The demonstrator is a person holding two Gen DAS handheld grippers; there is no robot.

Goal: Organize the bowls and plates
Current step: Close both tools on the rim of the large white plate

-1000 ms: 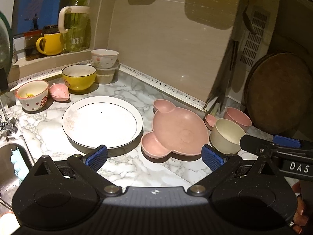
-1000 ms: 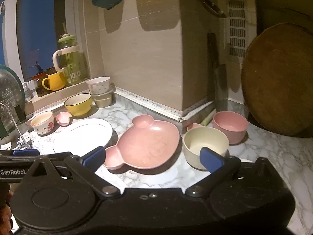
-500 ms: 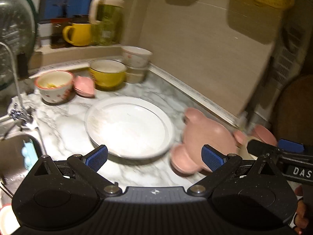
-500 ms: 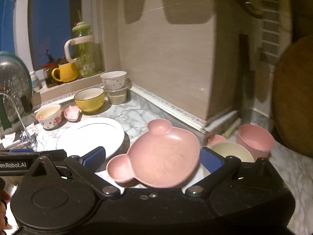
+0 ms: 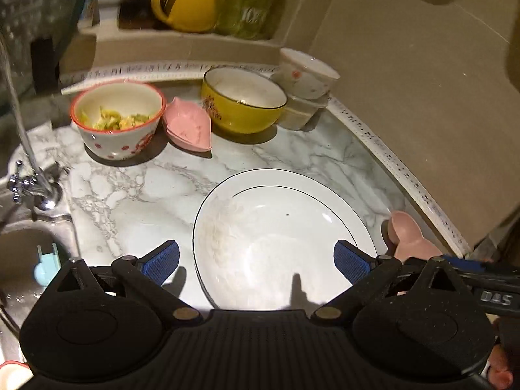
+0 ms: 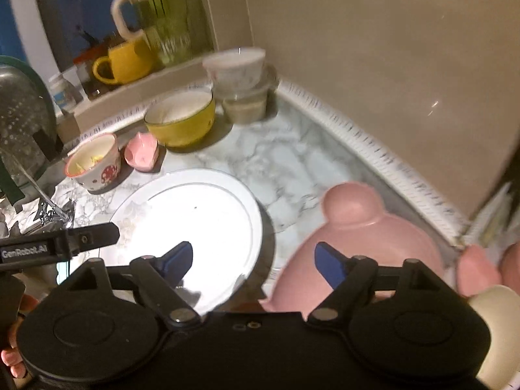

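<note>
White plate [image 5: 279, 237] lies flat on marble counter [image 5: 136, 195] under the wide-open, empty left gripper [image 5: 256, 261]. Right gripper [image 6: 253, 260], spread and empty, hovers between it and the pink bear plate [image 6: 367, 237], ear pointing wallward.

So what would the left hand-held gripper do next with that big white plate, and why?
Probably ease forward and down so the plate's near rim sits between its fingers. The left hand-held gripper is open and hovering over the white plate, which lies flat on the marble counter, not yet gripped.
</note>
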